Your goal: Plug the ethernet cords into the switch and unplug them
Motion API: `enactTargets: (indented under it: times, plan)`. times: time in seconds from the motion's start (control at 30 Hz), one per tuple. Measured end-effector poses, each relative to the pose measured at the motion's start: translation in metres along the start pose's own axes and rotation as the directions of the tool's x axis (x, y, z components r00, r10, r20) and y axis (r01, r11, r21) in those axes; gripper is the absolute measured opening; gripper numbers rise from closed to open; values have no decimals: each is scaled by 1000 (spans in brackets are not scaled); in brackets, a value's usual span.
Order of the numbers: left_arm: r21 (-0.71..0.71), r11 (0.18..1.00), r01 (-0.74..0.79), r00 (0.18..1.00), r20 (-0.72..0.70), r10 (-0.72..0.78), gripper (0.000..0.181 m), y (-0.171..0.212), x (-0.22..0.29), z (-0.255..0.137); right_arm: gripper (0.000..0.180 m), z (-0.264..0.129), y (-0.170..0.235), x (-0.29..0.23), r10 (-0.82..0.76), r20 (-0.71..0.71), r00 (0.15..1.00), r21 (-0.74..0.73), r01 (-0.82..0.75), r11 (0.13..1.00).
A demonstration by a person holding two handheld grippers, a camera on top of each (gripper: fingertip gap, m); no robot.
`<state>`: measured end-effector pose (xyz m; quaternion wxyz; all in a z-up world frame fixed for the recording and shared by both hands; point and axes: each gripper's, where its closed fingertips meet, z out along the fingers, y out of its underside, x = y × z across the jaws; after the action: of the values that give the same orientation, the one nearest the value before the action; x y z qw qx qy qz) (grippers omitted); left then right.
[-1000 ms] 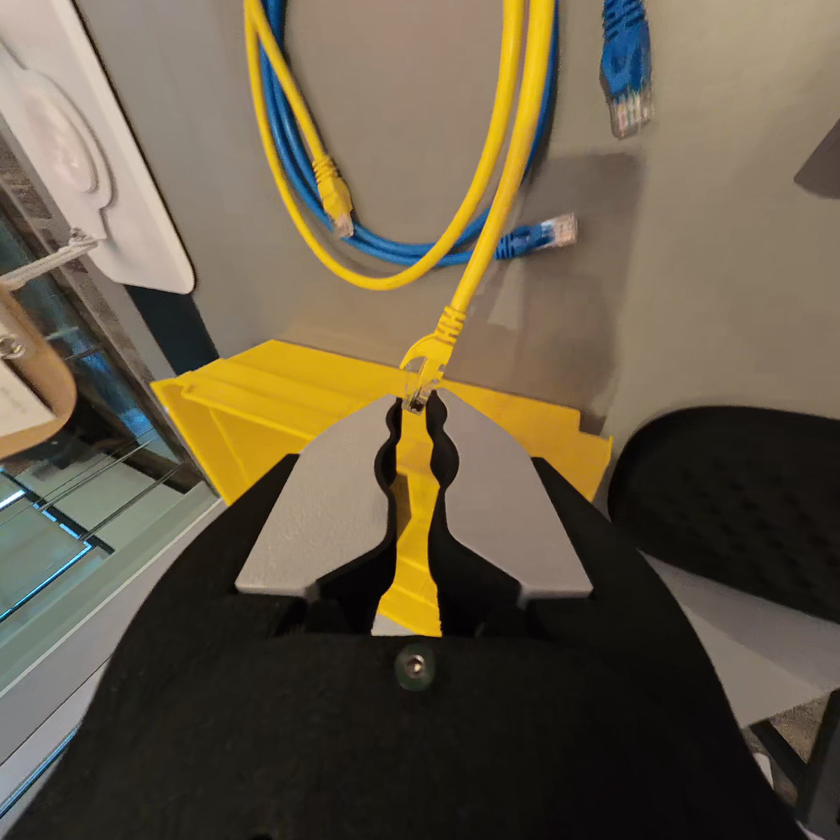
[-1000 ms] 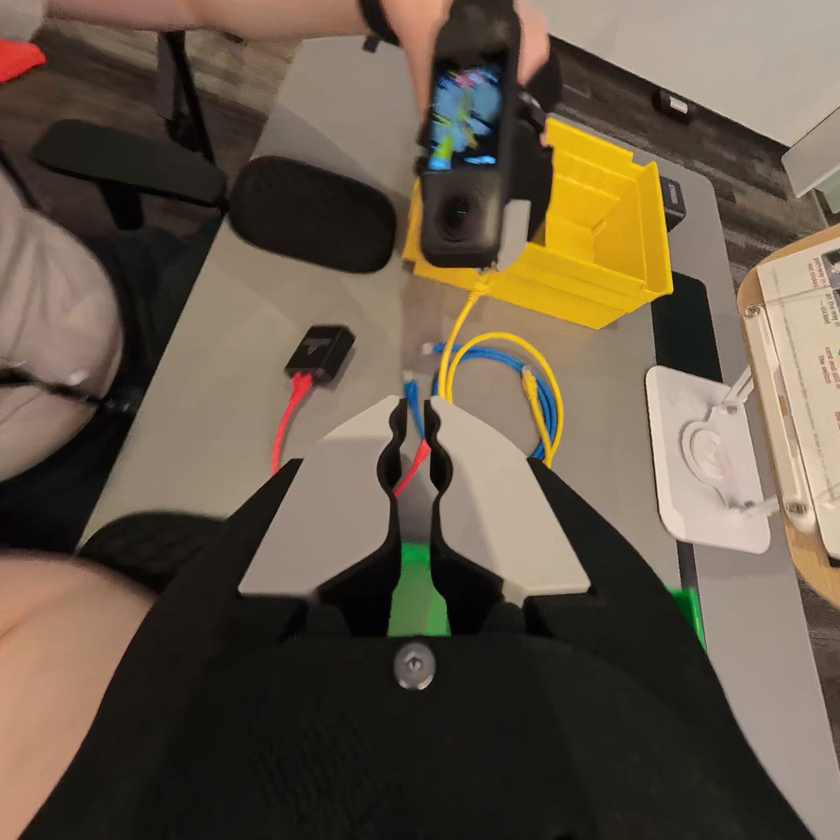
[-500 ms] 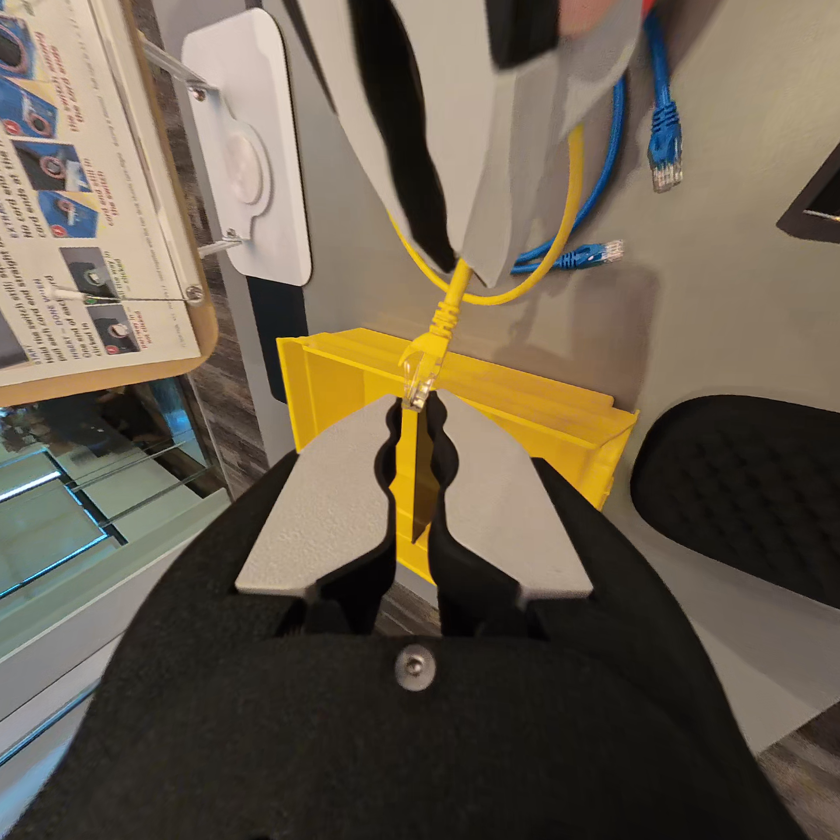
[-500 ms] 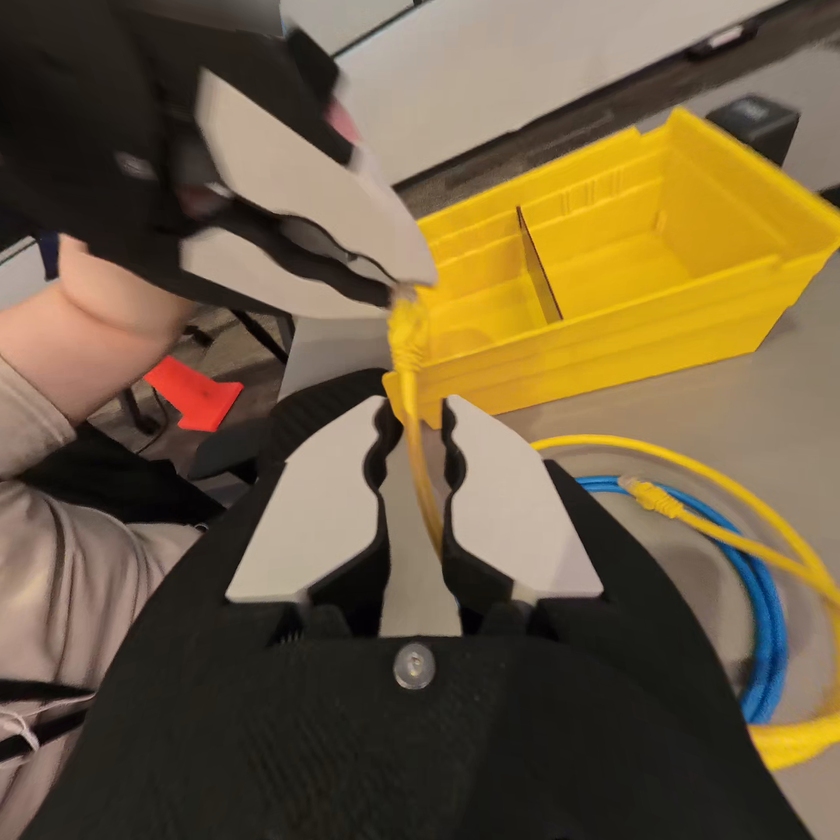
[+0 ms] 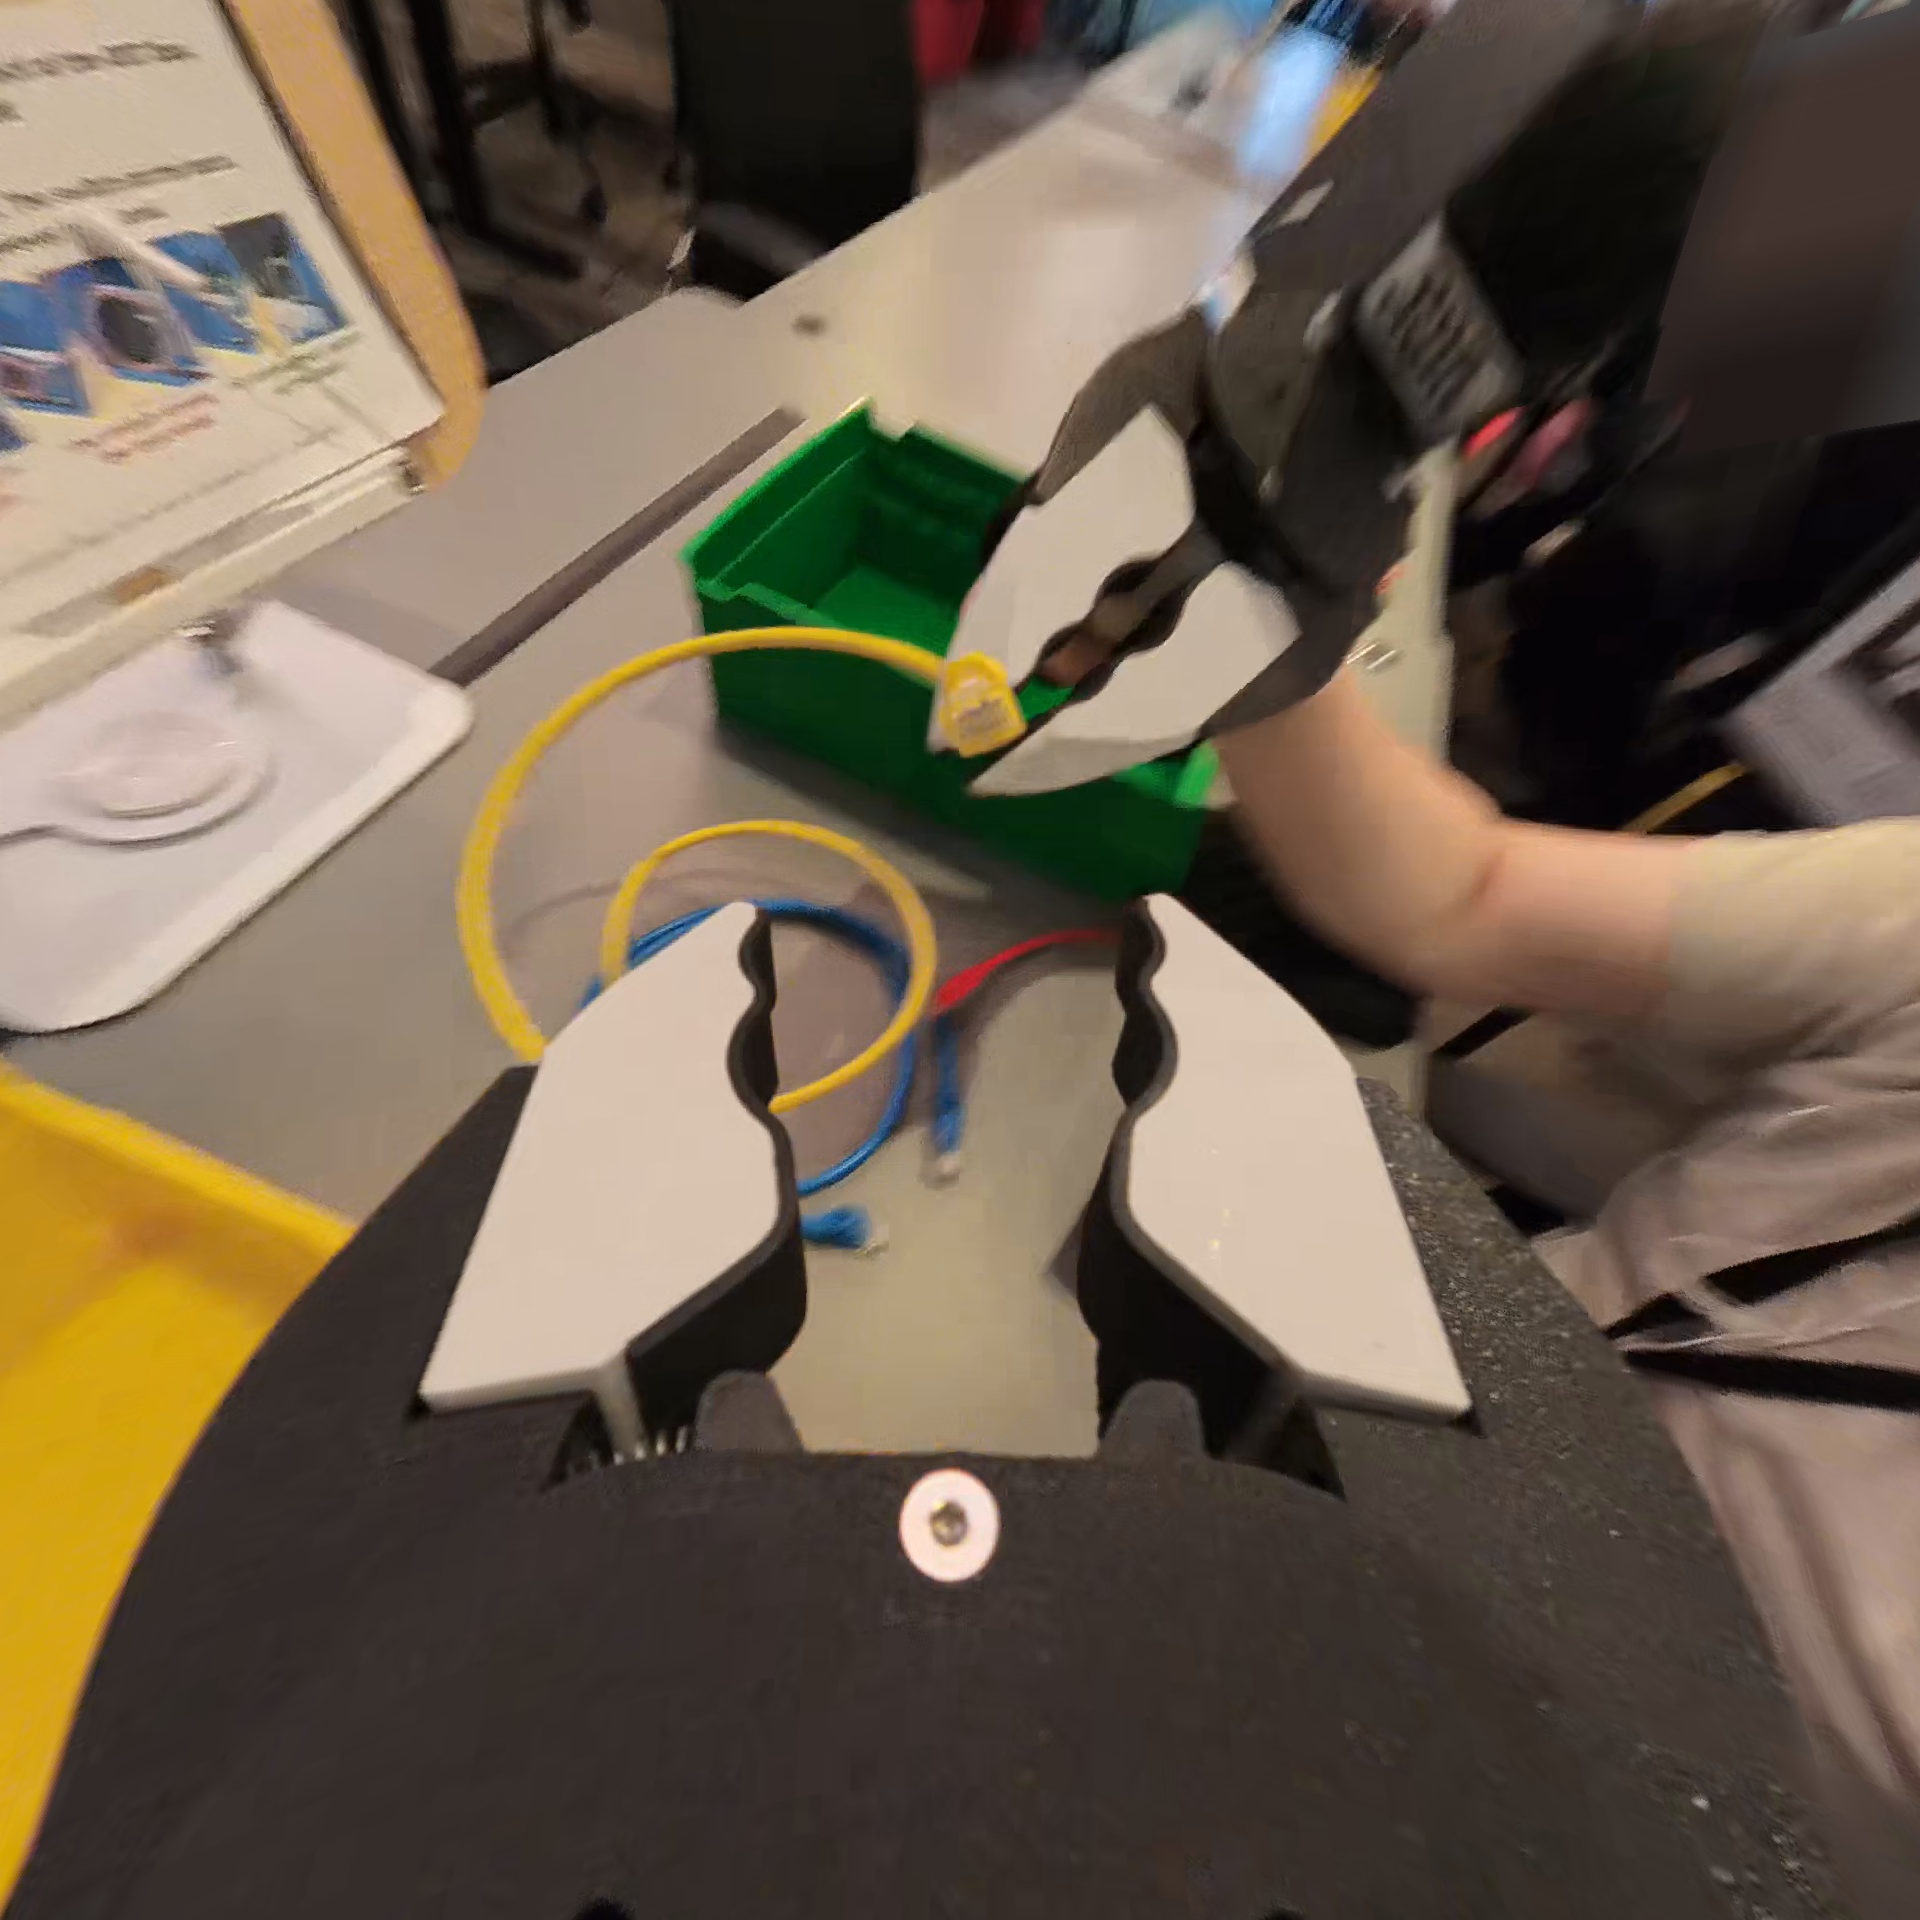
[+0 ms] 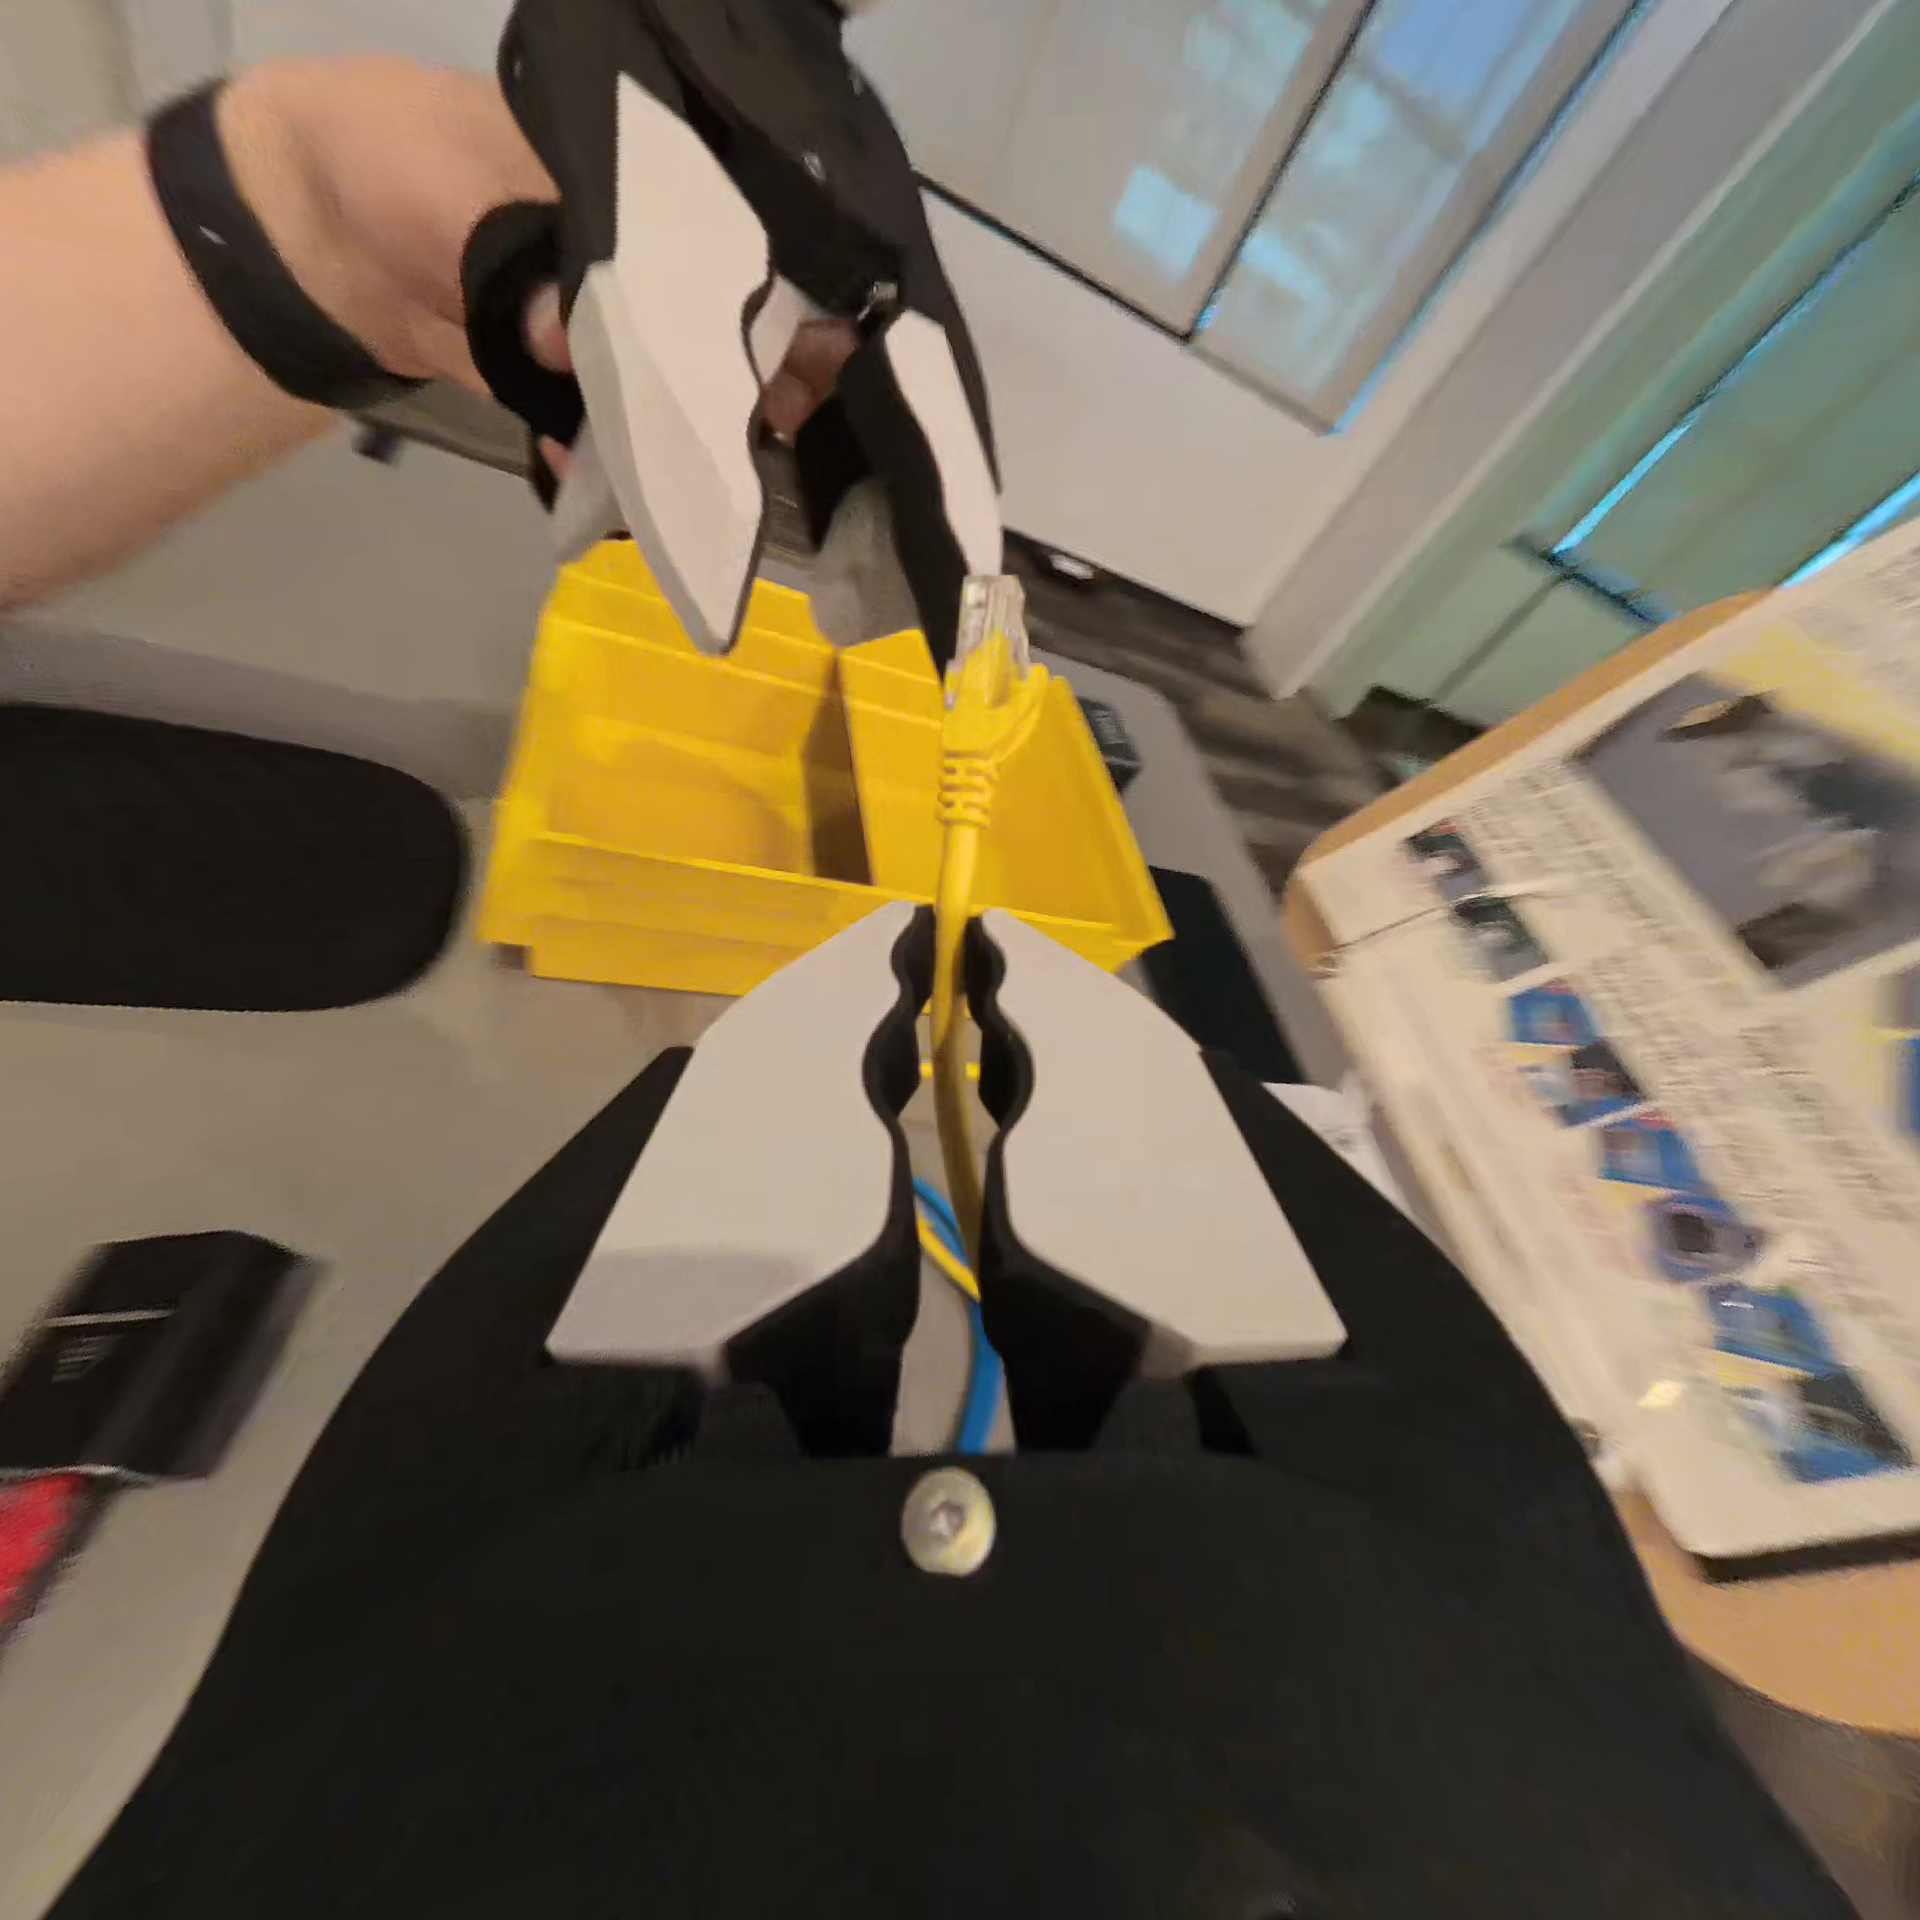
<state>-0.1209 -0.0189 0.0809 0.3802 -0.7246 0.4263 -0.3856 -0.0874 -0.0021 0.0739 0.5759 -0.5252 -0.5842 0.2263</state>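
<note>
My right gripper (image 6: pixel 940 925) is shut on the yellow ethernet cable (image 6: pixel 961 862) just below its boot, and the plug (image 6: pixel 992 634) stands up past the fingertips. The left wrist view shows this grasp from afar, with the plug (image 5: pixel 977 707) at my right gripper's tips (image 5: pixel 987 732). My left gripper (image 5: pixel 945 935) is open and empty. In the right wrist view it (image 6: pixel 842 623) hangs open above, one fingertip (image 6: pixel 966 582) close beside the plug. The black switch (image 6: pixel 135 1340) lies on the table at the lower left with a red cable (image 6: pixel 31 1527) at it.
The yellow cable's slack (image 5: pixel 488 831) loops on the grey table over a blue cable (image 5: pixel 904 1081) and a red cable (image 5: pixel 997 966). A green bin (image 5: pixel 831 582), a yellow bin (image 6: pixel 727 831), a picture board on a white stand (image 5: pixel 156 779) and a black armrest (image 6: pixel 208 862) stand around. There is about 5 cm between the tips of the two grippers. The black switch (image 6: pixel 135 1340) is about 25 cm from both grippers' fingertips.
My left gripper opened and let go of the yellow plug it was holding. My right gripper came in, closed on the cable just below the plug and now holds it alone.
</note>
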Motion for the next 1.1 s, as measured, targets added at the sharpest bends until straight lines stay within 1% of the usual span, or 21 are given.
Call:
enactTargets:
  times: [0.07, 0.1, 0.17, 0.27, 0.33, 0.43, 0.47, 0.5, 0.53, 0.6, 0.63, 0.67, 0.73, 0.8, 0.9, 1.03, 1.1]
  plan:
    - [91, 992, 87, 990, -115, -76, 60, -15, 7, 2, 6, -3, -5, 6, -67, -74, 995, 1, 67, 998]
    - [122, 987, 107, 988, -127, -92, 58, -22, 6, 2, 6, -4, -7, 8, -85, -106, 991, 0, 85, 996]
    - [152, 982, 111, 990, -106, -96, 49, -32, 1, 2, 6, -5, -9, 11, -137, -146, 980, -11, 136, 991]
    - [150, 982, 113, 990, -102, -99, 46, -40, 2, 4, 7, -4, -4, 14, -188, -188, 964, -71, 178, 981]
    - [121, 984, 131, 988, -103, -118, 48, -35, 5, 7, 7, 0, -2, 14, -216, -202, 955, -94, 201, 975]
    - [95, 987, 131, 991, 21, -133, 53, -18, -14, 12, 7, 7, 3, 11, -254, -206, 945, -127, 232, 964]
    - [78, 989, 127, 990, 44, -131, 56, -15, -19, 13, 7, 10, 5, 9, -264, -203, 943, -134, 241, 961]
    - [76, 989, 125, 991, 36, -128, 54, -15, -21, 13, 7, 14, 8, 8, -272, -198, 941, -152, 245, 958]
    - [83, 989, 125, 992, 12, -127, 45, -15, -21, 14, 7, 16, 11, 8, -284, -208, 936, -176, 250, 952]
    - [84, 988, 131, 991, -38, -128, 36, -15, -21, 18, 7, 21, 16, 7, -319, -215, 923, -200, 278, 940]
    - [62, 990, 129, 990, -60, -125, 21, -11, -20, 19, 7, 22, 19, 7, -328, -215, 920, -214, 283, 935]
    - [33, 992, 124, 990, -74, -121, 13, -6, -19, 21, 7, 23, 22, 9, -335, -226, 915, -226, 285, 932]
    - [14, 994, 111, 993, -53, -110, 14, -2, -23, 23, 7, 23, 24, 10, -332, -227, 915, -232, 280, 931]
    - [7, 994, 106, 993, -46, -106, 18, 0, -26, 25, 6, 21, 23, 13, -324, -244, 914, -223, 272, 936]
    - [14, 995, 103, 992, -78, -102, 14, -1, -23, 26, 7, 20, 22, 12, -334, -240, 912, -219, 284, 933]
    - [26, 994, 104, 991, -87, -101, 16, -3, -22, 30, 6, 19, 23, 12, -340, -236, 910, -221, 291, 931]
    - [27, 993, 112, 990, -94, -109, 14, -3, -22, 32, 7, 19, 25, 13, -349, -235, 907, -238, 294, 926]
